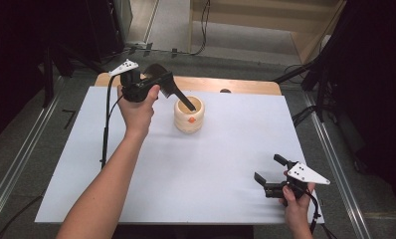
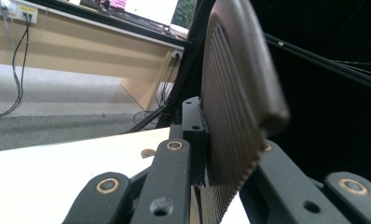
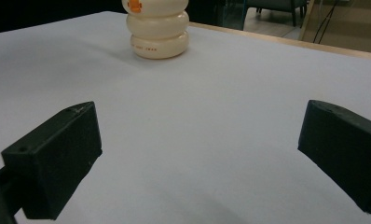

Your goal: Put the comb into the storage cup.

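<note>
White table [image 1: 186, 174] under the high camera: the left gripper [image 1: 173, 89], clamped on a dark ribbed tool [image 1: 178, 94], dips its tip into the cream pot [image 1: 189, 115]; whether anything else is inside I cannot tell. A sideways push could tip the pot. Left gripper view: jaws pinch the tool [image 2: 235, 102]. Right gripper view: jaws wide apart, nothing between them, pot [image 3: 159, 30] well ahead.

Left hand-held gripper [image 1: 186, 103] raised, tilted down, jaws closed, right hand-held gripper [image 1: 268, 173] low, jaws apart

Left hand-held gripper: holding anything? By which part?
Yes: the left hand-held gripper clamps a dark ribbed tool at its broad end; its narrow end dips into the cream holder.
</note>
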The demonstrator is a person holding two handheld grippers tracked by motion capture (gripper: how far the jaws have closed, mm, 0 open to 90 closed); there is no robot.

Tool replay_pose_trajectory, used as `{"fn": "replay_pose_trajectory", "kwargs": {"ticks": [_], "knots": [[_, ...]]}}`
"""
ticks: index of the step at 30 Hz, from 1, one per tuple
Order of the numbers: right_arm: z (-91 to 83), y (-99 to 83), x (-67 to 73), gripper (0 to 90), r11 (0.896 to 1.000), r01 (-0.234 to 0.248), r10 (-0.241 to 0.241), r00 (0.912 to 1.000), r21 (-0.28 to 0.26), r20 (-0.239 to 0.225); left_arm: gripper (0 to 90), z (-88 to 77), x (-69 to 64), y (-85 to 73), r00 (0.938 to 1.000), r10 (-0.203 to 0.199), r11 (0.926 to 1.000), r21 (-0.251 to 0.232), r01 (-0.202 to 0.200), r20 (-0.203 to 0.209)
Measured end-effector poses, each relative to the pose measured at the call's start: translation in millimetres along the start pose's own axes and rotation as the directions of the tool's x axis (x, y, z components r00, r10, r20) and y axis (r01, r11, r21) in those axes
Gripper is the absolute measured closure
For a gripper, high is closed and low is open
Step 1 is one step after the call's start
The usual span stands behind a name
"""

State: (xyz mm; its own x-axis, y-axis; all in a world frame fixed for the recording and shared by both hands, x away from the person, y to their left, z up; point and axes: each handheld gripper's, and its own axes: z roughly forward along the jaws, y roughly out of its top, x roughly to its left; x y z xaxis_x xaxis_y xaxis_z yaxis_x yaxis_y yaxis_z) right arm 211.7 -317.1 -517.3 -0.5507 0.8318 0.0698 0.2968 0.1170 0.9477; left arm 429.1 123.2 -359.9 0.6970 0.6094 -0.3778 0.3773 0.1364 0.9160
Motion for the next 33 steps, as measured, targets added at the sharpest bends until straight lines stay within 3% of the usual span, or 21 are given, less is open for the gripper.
{"fn": "replay_pose_trajectory", "kwargs": {"ticks": [9,12,14,33], "knots": [[-0.2,-0.1,-0.5,0.0,1.000,0.000,0.000,1.0000,-0.004,-0.004,84.5,4.4,6.6,-2.6,0.9998,-0.006,1.0000,0.001,0.006,-0.021],[-0.1,-0.1,-0.4,0.0,1.000,0.001,-0.001,1.0000,-0.003,-0.004,84.5,4.8,9.2,-2.5,0.9994,-0.034,0.9994,-0.006,0.034,-0.006],[0.0,0.0,-0.2,0.0,1.000,0.003,-0.003,1.0000,-0.003,-0.006,84.5,4.9,9.4,-2.1,0.9996,-0.018,0.9998,-0.003,0.018,-0.022],[0.7,-0.4,-0.8,0.0,1.000,0.007,-0.007,1.0000,-0.006,-0.005,84.5,18.5,16.5,-14.4,0.9978,-0.008,0.9990,0.044,0.011,-0.066]]}}
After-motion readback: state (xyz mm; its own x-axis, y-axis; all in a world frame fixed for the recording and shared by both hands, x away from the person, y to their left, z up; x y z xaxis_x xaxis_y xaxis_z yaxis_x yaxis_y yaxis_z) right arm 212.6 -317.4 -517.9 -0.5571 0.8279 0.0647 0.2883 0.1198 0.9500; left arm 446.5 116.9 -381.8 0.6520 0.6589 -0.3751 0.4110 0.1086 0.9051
